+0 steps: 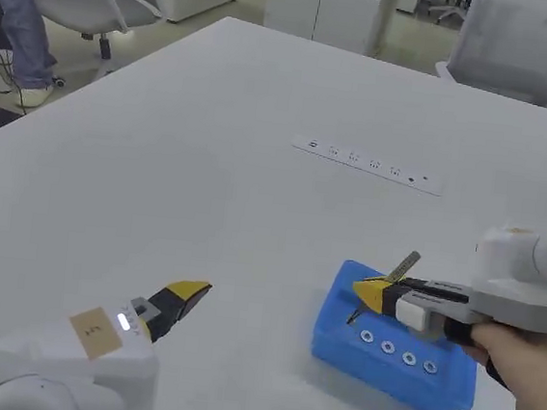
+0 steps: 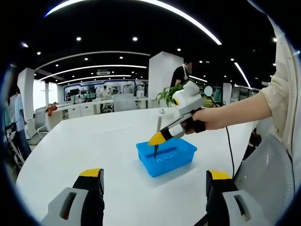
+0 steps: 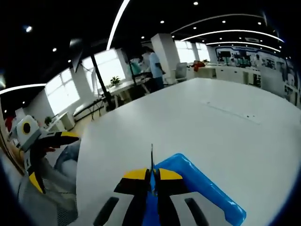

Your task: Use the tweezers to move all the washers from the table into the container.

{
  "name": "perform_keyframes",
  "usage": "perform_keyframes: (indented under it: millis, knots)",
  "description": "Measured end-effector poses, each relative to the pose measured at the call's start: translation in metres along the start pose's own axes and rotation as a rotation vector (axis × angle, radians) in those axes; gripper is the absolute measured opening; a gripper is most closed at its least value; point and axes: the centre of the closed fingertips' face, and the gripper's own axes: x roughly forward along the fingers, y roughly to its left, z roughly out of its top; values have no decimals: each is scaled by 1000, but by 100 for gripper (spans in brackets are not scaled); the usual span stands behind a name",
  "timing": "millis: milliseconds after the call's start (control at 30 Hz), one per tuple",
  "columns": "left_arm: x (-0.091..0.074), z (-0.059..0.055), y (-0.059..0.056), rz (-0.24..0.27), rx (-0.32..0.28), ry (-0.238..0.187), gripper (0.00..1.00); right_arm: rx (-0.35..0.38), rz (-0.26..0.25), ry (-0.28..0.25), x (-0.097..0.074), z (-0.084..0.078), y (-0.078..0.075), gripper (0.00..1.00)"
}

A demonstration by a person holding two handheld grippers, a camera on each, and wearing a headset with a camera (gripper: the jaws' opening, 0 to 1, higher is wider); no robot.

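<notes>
Light: bright and even, from ceiling strips (image 2: 94,67) and round spots; windows (image 3: 101,68) add daylight.
Shadows: soft and faint, under the container (image 1: 390,357) on the table (image 1: 210,160).
Focus: head view sharp; right gripper view soft.
Distortion: gripper views bend strongly at the edges.

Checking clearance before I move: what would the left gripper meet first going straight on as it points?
Probably the blue container, with the right gripper over it; bare table lies between, though depth is unclear.
</notes>
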Motion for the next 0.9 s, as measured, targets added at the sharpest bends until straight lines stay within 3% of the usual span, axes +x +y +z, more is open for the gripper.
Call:
perform_keyframes:
  millis: [300, 467, 600, 733, 900]
  knots:
    - [-1, 3, 0, -10, -31, -19, 91, -65, -3, 51, 15, -12, -4, 3]
    - [-1, 4, -7, -61, -85, -19, 89, -114, 0, 64, 18, -15, -1, 3]
    - [-2, 5, -13, -103, -94, -7, 80, -145, 6, 69, 18, -15, -2, 4]
    - [-3, 9, -19, -160, -112, 11, 76, -164, 25, 40, 13, -9, -1, 4]
    - [-8, 33, -22, -234, -234, -50, 59, -244, 41, 16, -5, -2, 10, 4]
